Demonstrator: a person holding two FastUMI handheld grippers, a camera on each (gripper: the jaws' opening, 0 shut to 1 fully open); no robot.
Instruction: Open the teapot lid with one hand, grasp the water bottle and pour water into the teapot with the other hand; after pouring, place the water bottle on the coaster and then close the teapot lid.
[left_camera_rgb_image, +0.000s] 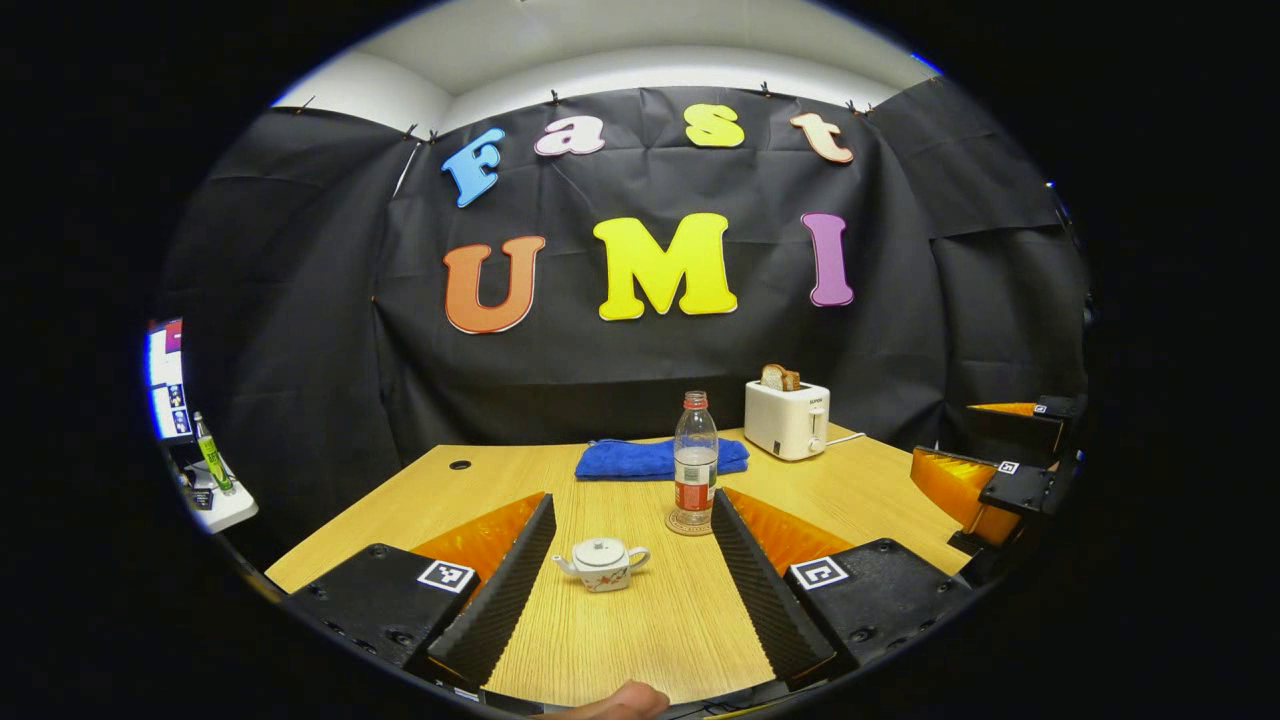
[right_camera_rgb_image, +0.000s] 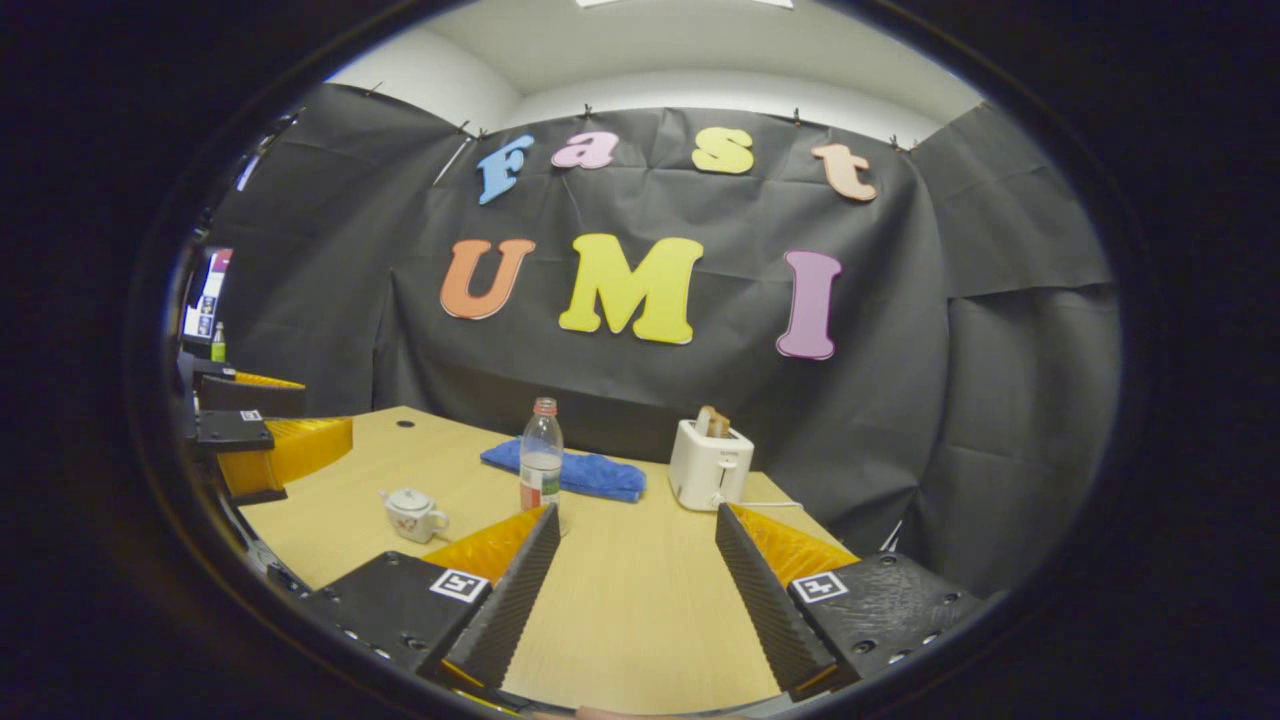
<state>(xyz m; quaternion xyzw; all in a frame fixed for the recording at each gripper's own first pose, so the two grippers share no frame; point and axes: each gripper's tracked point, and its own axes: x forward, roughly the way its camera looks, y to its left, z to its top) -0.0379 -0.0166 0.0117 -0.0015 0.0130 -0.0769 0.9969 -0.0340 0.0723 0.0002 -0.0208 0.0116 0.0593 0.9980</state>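
Observation:
A small white teapot (left_camera_rgb_image: 602, 563) with its lid on sits on the wooden table (left_camera_rgb_image: 640, 640), between the open fingers of my left gripper (left_camera_rgb_image: 632, 497) and untouched by them. Behind it a clear water bottle (left_camera_rgb_image: 695, 455) with a red cap and label stands upright on a round coaster (left_camera_rgb_image: 690, 522). In the right gripper view the teapot (right_camera_rgb_image: 412, 513) and the bottle (right_camera_rgb_image: 541, 457) lie ahead to the left. My right gripper (right_camera_rgb_image: 636, 510) is open over bare table, holding nothing.
A folded blue towel (left_camera_rgb_image: 660, 458) and a white toaster (left_camera_rgb_image: 787, 418) holding a slice of bread stand at the back of the table. The right gripper (left_camera_rgb_image: 1000, 480) hovers at the table's right side. A thumb (left_camera_rgb_image: 620, 700) shows at the bottom edge.

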